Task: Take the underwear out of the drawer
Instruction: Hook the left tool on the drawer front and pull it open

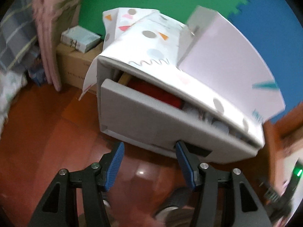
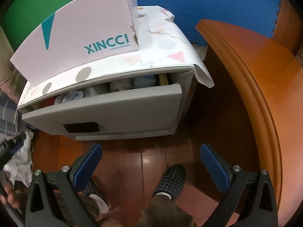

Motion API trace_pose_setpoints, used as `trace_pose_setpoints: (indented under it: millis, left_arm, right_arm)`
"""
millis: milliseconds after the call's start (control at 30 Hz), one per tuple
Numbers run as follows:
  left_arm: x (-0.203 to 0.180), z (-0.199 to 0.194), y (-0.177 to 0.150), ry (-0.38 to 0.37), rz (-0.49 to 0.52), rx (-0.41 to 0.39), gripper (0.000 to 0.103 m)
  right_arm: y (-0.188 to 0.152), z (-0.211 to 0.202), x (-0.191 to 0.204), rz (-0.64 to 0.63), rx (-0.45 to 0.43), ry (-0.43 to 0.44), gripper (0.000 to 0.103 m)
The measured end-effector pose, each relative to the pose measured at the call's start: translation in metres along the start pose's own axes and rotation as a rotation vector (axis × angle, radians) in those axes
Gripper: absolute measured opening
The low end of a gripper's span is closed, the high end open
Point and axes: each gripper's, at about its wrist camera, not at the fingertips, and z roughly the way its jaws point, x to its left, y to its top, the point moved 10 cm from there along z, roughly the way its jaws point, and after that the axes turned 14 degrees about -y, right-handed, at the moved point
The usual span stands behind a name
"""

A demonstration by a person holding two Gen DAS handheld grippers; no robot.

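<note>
Right wrist view: reddish wooden floor (image 2: 151, 157) under gray drawer (image 2: 106, 111).

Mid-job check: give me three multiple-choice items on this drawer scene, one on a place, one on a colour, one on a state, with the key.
1. Where does the pink XINCCI box sit?
A. On the floor beside the unit
B. On top of the drawer unit
C. Inside the drawer

2. What colour are the pads on the right claw?
A. Blue
B. Red
C. Yellow

3. How does the grey drawer stand?
A. Fully shut
B. Pulled right out and set on the floor
C. Partly open, folded clothes showing

Key:
1 B, the box rests on the patterned cover over the unit's top.
2 A, both pads are ribbed blue in the right wrist view.
3 C, a gap above the drawer front shows clothes, including a red piece; the left claw and right claw are open and hold nothing.
</note>
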Motion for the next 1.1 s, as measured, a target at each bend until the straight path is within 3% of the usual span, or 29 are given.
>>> trace_pose_setpoints:
  millis: [100,500,667,900,1100]
  left_arm:
    - [-0.001,0.003,0.015,-0.043,-0.062,-0.024,0.058]
    - [0.011,0.031,0.042,-0.010,-0.107,-0.022,0.058]
    - [0.025,0.042,0.051,-0.018,-0.172,-0.025,0.058]
    - [0.035,0.053,0.053,-0.016,-0.224,-0.029,0.072]
    - [0.044,0.063,0.056,0.039,-0.224,-0.033,0.084]
  right_arm:
    - [-0.001,0.000,0.002,0.000,0.001,0.009,0.103]
    - [-0.002,0.004,-0.007,0.042,0.022,0.026,0.103]
    - [-0.002,0.004,-0.009,0.045,0.021,0.031,0.103]
    - [-0.002,0.004,-0.007,0.040,0.019,0.027,0.103]
    - [-0.003,0.004,-0.006,0.048,0.023,0.030,0.103]
